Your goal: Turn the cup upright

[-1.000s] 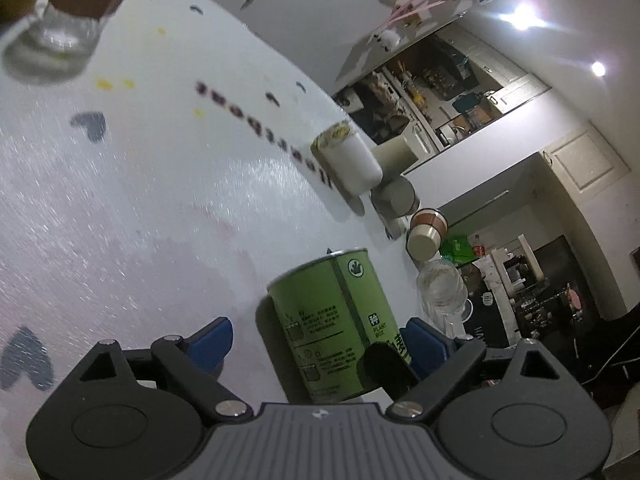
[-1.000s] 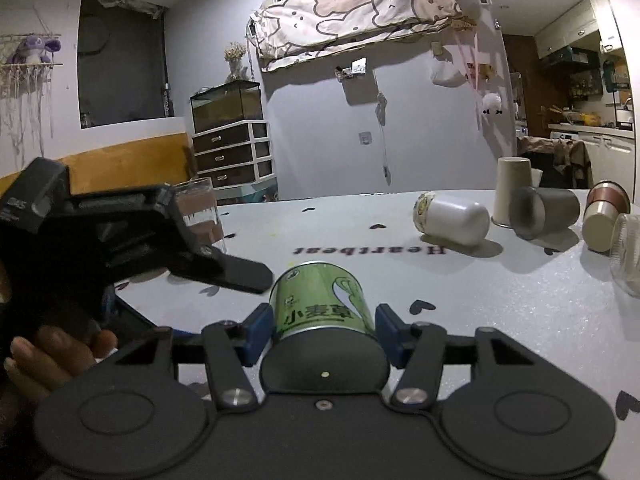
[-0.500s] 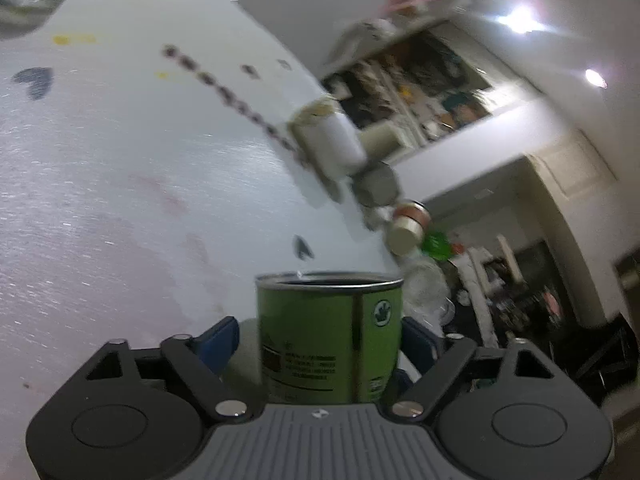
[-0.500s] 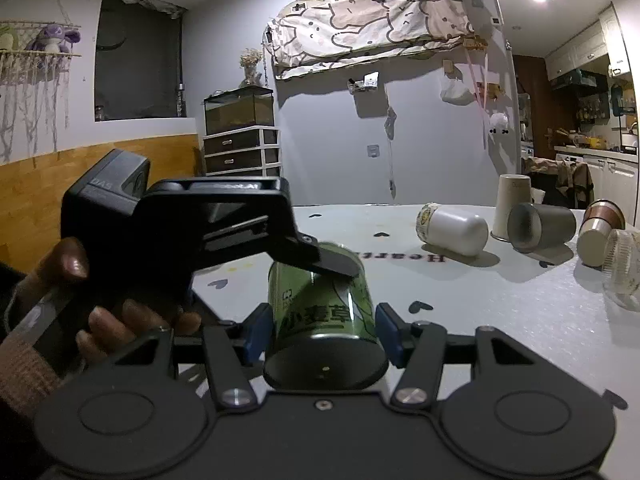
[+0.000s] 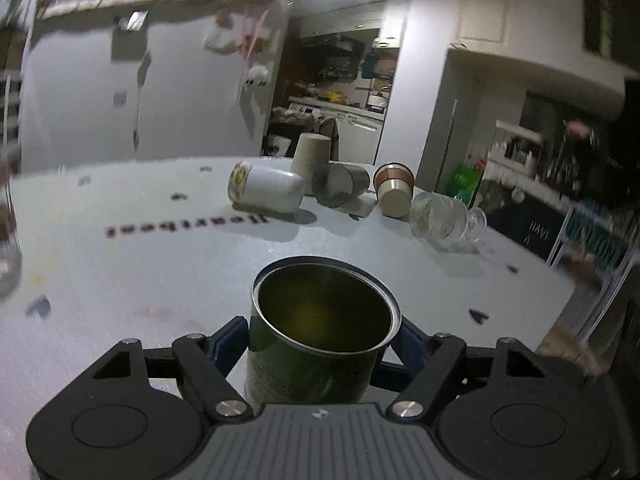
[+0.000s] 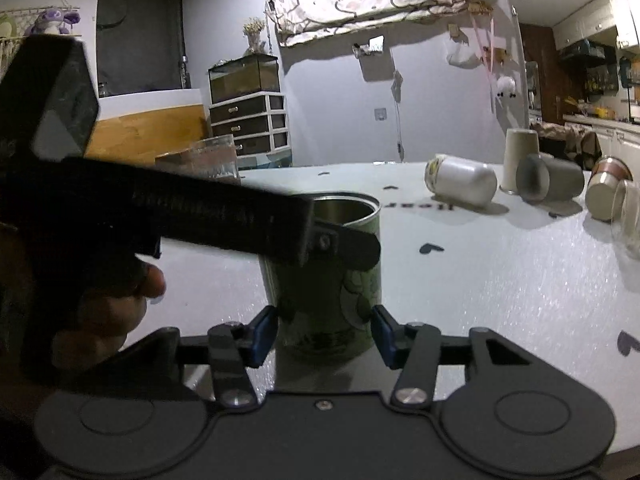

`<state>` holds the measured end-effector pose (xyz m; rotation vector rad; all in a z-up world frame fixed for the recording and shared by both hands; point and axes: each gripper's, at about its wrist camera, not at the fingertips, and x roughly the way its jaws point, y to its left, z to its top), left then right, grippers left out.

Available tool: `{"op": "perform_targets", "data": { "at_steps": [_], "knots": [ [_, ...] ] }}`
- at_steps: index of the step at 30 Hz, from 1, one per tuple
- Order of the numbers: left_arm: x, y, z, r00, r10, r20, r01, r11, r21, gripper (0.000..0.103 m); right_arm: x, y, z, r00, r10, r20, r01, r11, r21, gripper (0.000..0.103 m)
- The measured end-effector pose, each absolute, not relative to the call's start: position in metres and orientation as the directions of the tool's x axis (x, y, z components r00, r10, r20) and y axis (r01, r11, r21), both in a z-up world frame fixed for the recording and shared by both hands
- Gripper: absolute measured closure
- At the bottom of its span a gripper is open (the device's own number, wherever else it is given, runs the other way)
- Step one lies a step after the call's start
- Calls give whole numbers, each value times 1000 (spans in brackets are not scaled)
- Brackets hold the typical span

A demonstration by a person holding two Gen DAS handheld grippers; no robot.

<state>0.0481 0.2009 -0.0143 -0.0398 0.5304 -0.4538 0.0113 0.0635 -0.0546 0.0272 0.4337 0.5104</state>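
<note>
Your green cup (image 5: 320, 328) stands upright on the white table (image 5: 160, 272), mouth up, between both grippers.

The table carries the printed word and small dark hearts. Your left gripper (image 5: 322, 340) has its blue pads pressed against the cup's sides, clamped on it near the rim; the inside looks dark and holds nothing you can make out. Your right gripper (image 6: 324, 330) sits low at the cup's base (image 6: 326, 280), its fingers just beside the wall with slight gaps, apart. Farther back, a white cup (image 5: 266, 192), a grey cup (image 5: 340, 188), a copper-rimmed cup (image 5: 394, 192) and a clear glass (image 5: 440, 220) lie on their sides; a beige cup (image 5: 312, 158) stands mouth-down.
</note>
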Motion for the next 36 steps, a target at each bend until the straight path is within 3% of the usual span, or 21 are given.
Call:
{"op": "perform_targets", "data": {
  "at_steps": [4,9,21,36],
  "knots": [
    [49,207,-12,806,-371,-461,380,922,-78,26,12,61,-54,789,475,-390,-461,877,135,51],
    [79,236,1,895,-223,-386,235,972,-19,26,13,56,-53,797,467,-383,-444,883,153,51],
    [195,317,14,908,65,-413,-135,981,-141,26,14,57,-54,795,463,-393,-445,884,143,50],
    [224,358,-9,885,176,-432,-268,950,-163,25,16,57,-56,797,451,-402,-435,890,136,50]
  ]
}}
